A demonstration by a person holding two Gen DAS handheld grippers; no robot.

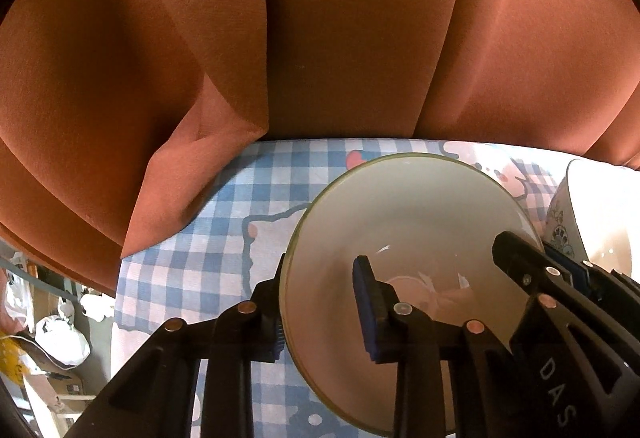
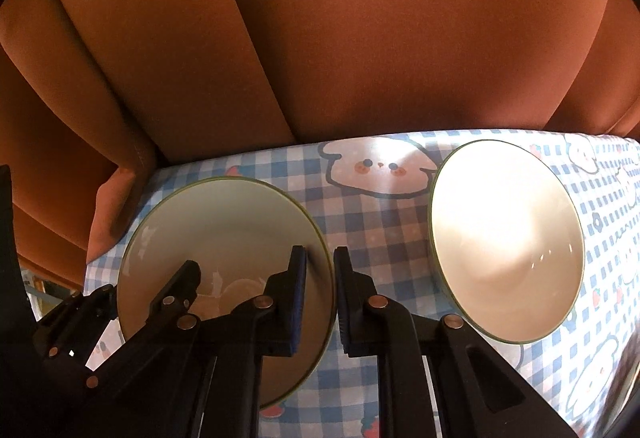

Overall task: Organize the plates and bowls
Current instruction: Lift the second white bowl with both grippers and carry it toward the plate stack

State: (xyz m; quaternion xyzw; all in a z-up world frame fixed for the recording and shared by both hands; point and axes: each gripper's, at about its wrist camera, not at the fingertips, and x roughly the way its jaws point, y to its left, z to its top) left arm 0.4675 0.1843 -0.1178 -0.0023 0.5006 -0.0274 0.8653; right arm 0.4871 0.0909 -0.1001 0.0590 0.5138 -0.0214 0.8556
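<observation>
Curtain (image 1: 320, 18) behind, orange, hanging to the table's far edge; table (image 1: 192, 238) in blue check cloth; 2 bowls on it, side by side, near but apart.

Left bowl (image 2: 224, 234): green rim, both my tongs on it. Right bowl (image 2: 506, 238): untouched, brightly lit.

Left tongs (image 1: 320, 314): closed on the left bowl's left wall, 1 finger inside, 1 outside. Right tongs (image 2: 320, 302): closed on the same bowl's right wall, likewise straddling the rim.

Step, as I judge it: lift the left bowl with 2 grips and nest it in the right bowl; raise both hands together and level, or the rim may twist out of 1 grip; clear the right bowl's rim before lowering; release only once seated.
</observation>
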